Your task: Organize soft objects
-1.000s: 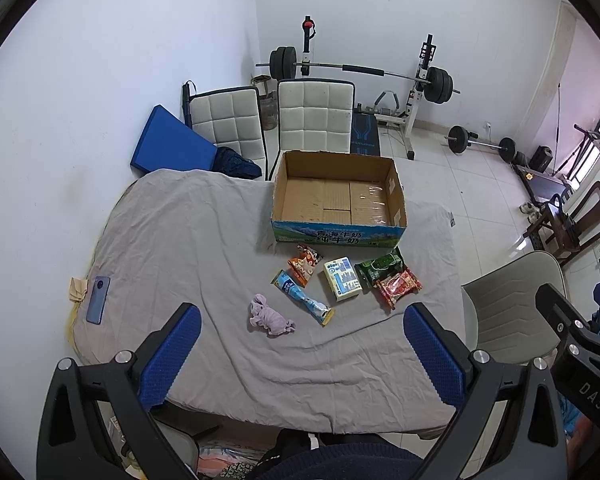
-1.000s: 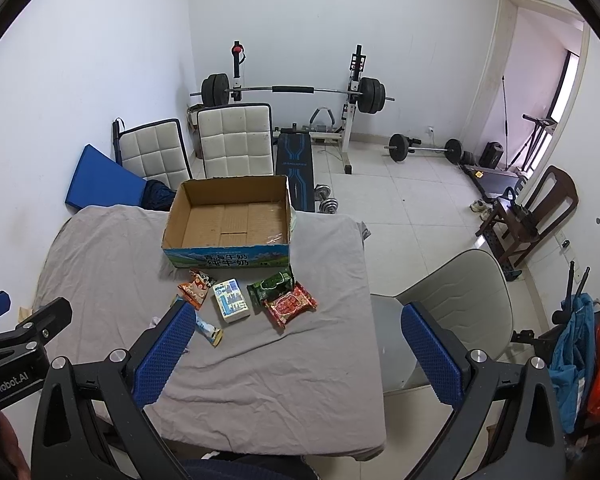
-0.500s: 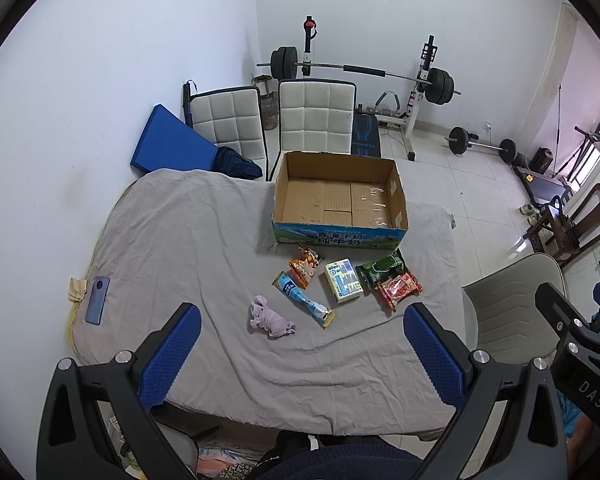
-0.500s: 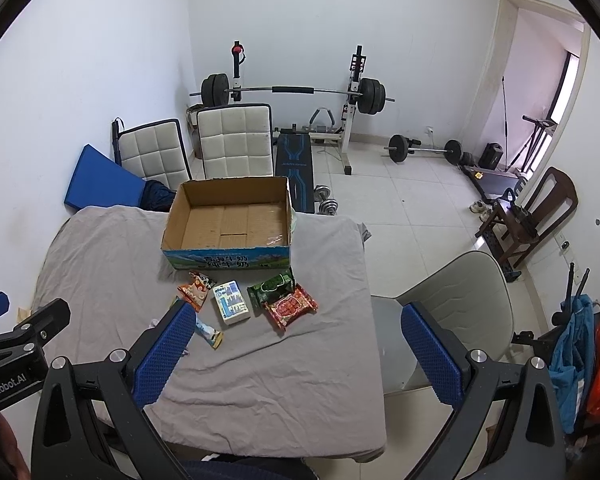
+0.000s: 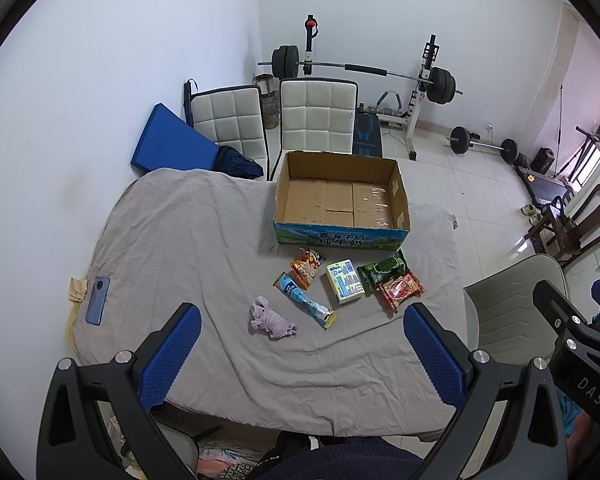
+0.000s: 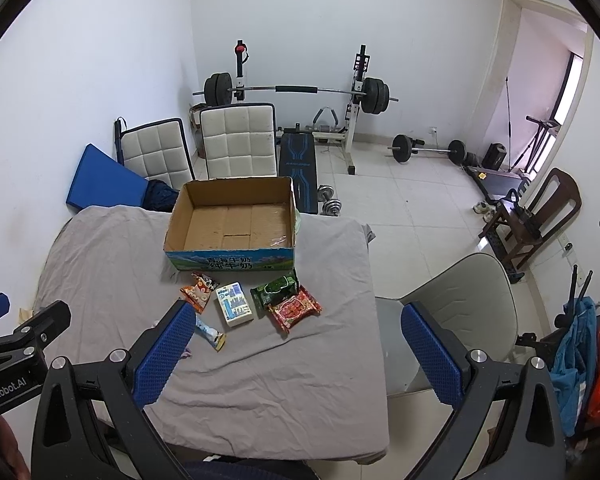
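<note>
Both tongs, left and right, hang wide and empty above the bench's near edge, the purple plush toy lies touching the blue wrapper, so a careless pinch might drag both.

Bright, even daylight from the right; sharp focus, strong fisheye warping, dark corners.

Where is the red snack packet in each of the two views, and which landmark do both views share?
Left wrist: the red snack packet lies right of centre, beside the green packet.
Right wrist: the same packet lies at the centre, below the green one.
Shared landmark: the cardboard box.
</note>
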Motion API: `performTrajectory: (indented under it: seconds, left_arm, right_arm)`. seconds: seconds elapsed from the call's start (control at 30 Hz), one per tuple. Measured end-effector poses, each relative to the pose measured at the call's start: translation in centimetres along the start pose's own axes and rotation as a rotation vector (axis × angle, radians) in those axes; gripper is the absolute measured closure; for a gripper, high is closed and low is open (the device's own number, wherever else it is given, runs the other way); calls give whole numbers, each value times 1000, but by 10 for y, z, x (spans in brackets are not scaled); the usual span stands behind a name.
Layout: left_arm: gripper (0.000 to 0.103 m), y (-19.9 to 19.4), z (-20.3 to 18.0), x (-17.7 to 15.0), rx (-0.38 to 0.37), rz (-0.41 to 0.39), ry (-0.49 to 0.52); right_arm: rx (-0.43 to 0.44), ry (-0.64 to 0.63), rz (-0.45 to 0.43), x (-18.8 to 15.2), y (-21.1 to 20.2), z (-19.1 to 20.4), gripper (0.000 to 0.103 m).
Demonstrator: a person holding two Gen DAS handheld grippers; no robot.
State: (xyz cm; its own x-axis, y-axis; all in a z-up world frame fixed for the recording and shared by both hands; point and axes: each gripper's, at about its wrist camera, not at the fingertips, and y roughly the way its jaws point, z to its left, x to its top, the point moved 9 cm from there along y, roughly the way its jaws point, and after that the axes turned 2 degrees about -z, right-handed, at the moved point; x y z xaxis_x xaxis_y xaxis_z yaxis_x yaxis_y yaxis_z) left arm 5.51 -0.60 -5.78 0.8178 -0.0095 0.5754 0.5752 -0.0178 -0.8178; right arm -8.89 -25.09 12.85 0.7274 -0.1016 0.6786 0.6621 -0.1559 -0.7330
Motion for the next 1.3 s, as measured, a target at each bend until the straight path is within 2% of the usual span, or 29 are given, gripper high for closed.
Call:
performTrajectory:
  seconds: [0.13, 0.2, 0.4, 0.57, 0.67, 0.83, 0.97, 1.23, 1.3]
  left_arm:
    - [0, 14, 4, 7, -8, 7, -3]
    - [0, 34, 8, 13, -10, 24, -12]
    - [0, 121, 23, 23, -20, 105, -87]
    - [0, 230, 14, 8, -64, 261, -148]
    - [0, 289, -4, -7, -88, 365, -152]
    - [0, 365, -30, -39, -99, 511, -158]
    - [0, 404, -45, -58, -102, 605, -165]
    - [0, 453, -59, -73, -107, 691, -179]
    - [0, 458, -61, -77, -114, 705, -190]
  right_arm:
    - [15, 31, 37, -3, 21, -6, 0]
    - [33, 58, 86, -7, 46, -13, 0]
    - [57, 154, 257, -26, 154, -30, 0]
    - [39, 204, 426, -63, 273, -35, 0]
    - [47, 248, 544, -91, 347, -33, 0]
    - [39, 335, 681, -128, 442, -24, 2]
    - [49, 422, 772, -153, 486, -17, 6]
    - [37, 535, 819, -174, 534, -8, 8]
    - [29, 547, 837, -180, 542, -6, 19]
